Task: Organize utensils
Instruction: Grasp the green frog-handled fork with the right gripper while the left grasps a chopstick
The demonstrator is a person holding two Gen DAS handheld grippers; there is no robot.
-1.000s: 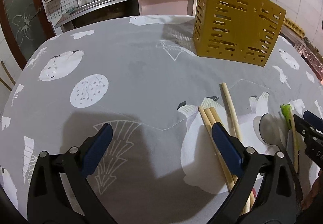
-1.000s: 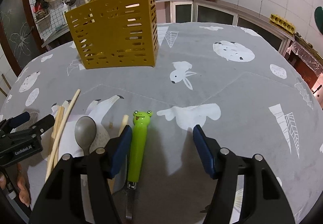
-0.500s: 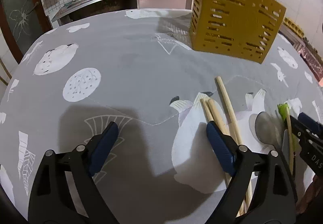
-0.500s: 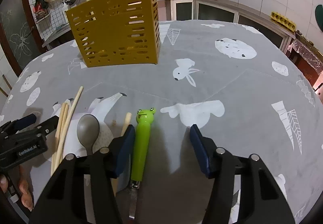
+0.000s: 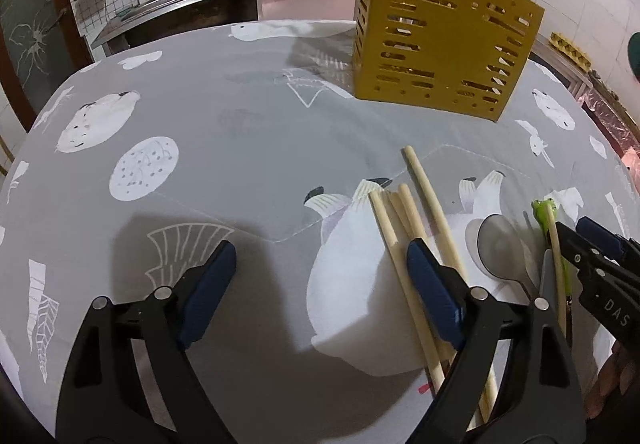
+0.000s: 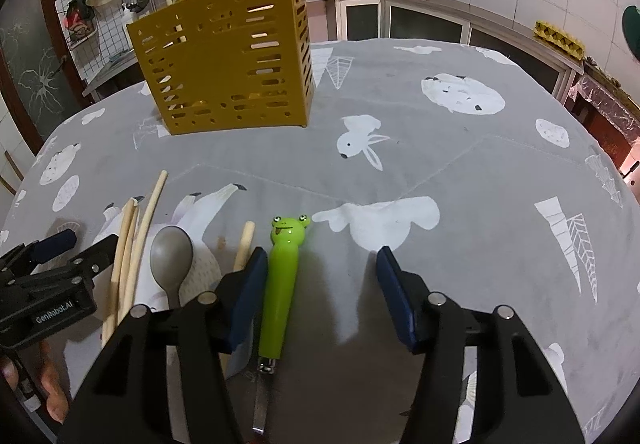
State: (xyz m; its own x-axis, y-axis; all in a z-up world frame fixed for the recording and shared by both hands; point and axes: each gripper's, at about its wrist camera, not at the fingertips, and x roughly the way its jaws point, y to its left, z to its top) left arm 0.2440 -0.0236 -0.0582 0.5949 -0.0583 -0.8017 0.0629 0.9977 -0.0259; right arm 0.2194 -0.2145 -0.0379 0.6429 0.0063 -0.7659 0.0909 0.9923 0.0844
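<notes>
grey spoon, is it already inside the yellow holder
No, the grey spoon lies flat on the tablecloth, well short of the yellow holder.

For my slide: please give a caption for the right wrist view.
Open right gripper over frog-handled utensil, holder behind.

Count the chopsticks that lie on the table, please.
4: three lie side by side left of the spoon, one between it and the frog handle. More stand in the holder.
</notes>
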